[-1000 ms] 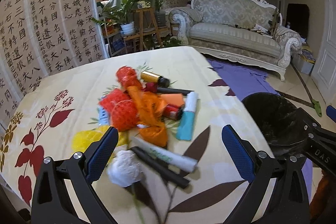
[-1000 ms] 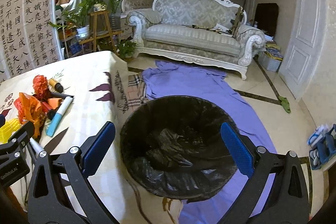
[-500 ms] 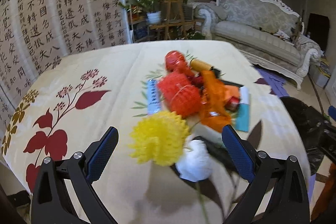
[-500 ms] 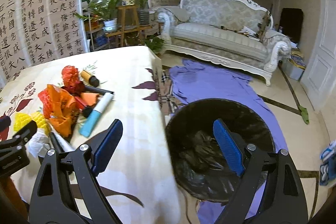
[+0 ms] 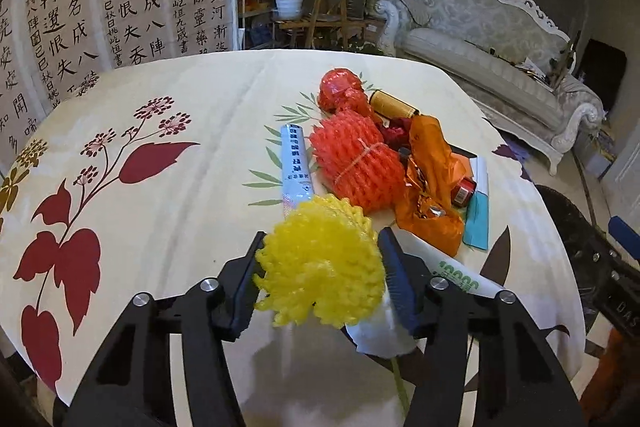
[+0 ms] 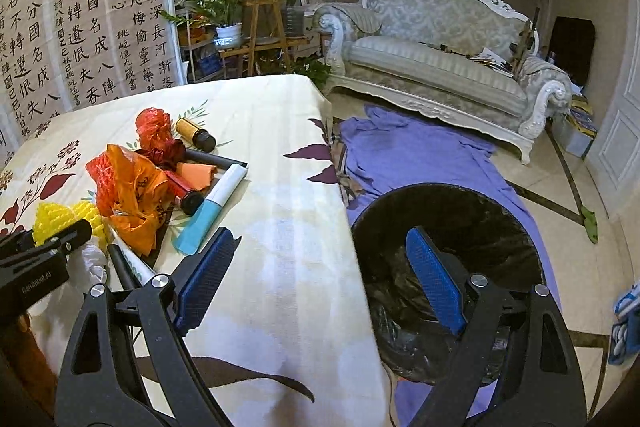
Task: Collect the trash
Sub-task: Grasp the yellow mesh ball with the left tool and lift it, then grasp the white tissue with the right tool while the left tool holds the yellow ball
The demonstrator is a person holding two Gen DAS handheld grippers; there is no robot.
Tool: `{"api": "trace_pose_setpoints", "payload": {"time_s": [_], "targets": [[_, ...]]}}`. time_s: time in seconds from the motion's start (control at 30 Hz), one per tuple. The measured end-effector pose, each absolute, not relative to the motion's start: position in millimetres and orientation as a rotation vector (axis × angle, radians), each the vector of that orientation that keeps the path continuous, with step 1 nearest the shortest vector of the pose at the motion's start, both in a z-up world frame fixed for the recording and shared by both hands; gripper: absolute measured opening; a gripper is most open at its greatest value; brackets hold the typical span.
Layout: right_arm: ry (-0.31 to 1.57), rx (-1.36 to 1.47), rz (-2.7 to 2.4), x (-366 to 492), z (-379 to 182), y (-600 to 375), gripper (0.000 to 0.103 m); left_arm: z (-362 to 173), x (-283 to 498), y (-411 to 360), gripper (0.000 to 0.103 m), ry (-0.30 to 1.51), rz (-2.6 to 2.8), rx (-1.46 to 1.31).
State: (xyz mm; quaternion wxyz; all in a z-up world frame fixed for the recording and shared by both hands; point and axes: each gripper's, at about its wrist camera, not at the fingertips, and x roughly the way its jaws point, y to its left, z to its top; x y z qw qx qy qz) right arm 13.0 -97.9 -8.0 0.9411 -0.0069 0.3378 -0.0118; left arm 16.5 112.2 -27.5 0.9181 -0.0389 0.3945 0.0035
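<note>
Left wrist view: your left claw [image 5: 320, 267] sits low in the centre of the frame with its jaws closing on the yellow net [image 5: 320, 263]. Both pads are at the net's sides, so you are pinching it, though the foam is soft and the squeeze is not finished. If you lift before the jaws settle, the net could spring out and roll across the counter [image 5: 160, 227]. A white wad [image 5: 380, 335] lies just under the right pad, touching the net. It could snag and ride up with the net, then drop short of the bin. The white tube [image 5: 294, 163] touches the net's upper edge, and the red net [image 5: 356, 163] and orange bag [image 5: 432, 203] sit just beyond, mid frame. A sweeping exit could knock them toward the counter edge at the right.

Right wrist view: your right claw [image 6: 320, 283] is spread wide and pinches nothing, at the lower centre, straddling the counter edge and the black bin [image 6: 448, 211] at the lower right. The bin stands on the floor, beside the counter and below it. A release before the net is above the rim would land it on the purple cloth [image 6: 408, 151]. The left claw shows at the left edge of the frame. To reach the bin it must cross in front of your right claw, so the 2 could collide unless you pull the right one clear.
</note>
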Motion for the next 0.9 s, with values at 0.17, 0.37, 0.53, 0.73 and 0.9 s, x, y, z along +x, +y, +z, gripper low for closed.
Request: {"api": "trace_pose_setpoints", "payload": {"time_s": [0.17,0.37,0.53,0.73,0.9], "targets": [[0.698,-0.023,-0.007,16,-9,-91,0.086,-27,16,116,0.046,0.805,-0.008,-0.106],[0.694,-0.038,0.027,14,-6,-78,0.086,-17,12,120,0.045,0.78,-0.003,-0.105],[0.685,-0.05,0.073,8,-1,-63,0.086,-3,4,133,0.045,0.735,0.022,-0.111],[0.669,-0.084,0.156,-2,5,-30,0.086,1,-14,161,0.045,0.718,0.094,-0.119],[0.675,-0.116,0.239,-11,5,0,0.08,-4,-30,184,0.045,0.709,0.166,-0.108]]}}
